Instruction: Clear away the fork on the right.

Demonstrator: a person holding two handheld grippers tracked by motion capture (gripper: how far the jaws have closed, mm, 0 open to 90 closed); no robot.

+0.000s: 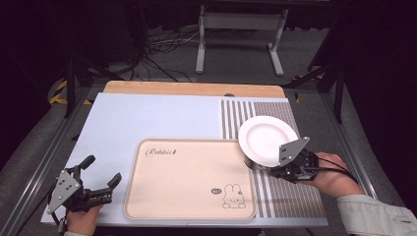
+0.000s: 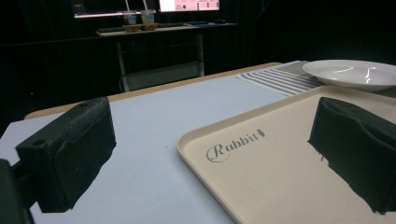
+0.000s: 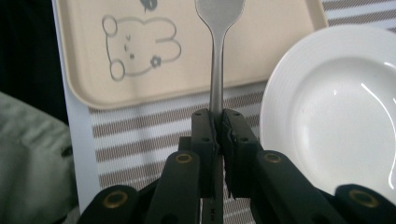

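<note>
My right gripper (image 1: 272, 172) (image 3: 219, 114) is shut on the handle of a metal utensil (image 3: 217, 60). Its head reaches out over the near corner of the beige tray (image 1: 189, 177) (image 3: 196, 70) and is cut off at the frame's top, so I cannot tell spoon from fork. A white empty plate (image 1: 268, 140) (image 3: 336, 116) lies just beside this gripper on the striped mat (image 1: 295, 196). My left gripper (image 1: 103, 169) stands open with nothing between its jaws, left of the tray's near corner; in its own view the tray (image 2: 280, 177) and the plate (image 2: 350, 72) lie ahead.
The tray bears a rabbit drawing (image 1: 233, 195) and the word "Rabbit" (image 1: 160, 152). A pale blue mat (image 1: 147, 118) covers the table's left and middle. A wooden strip (image 1: 196, 89) edges the far side. Beyond stand a metal frame (image 1: 241, 29) and floor cables.
</note>
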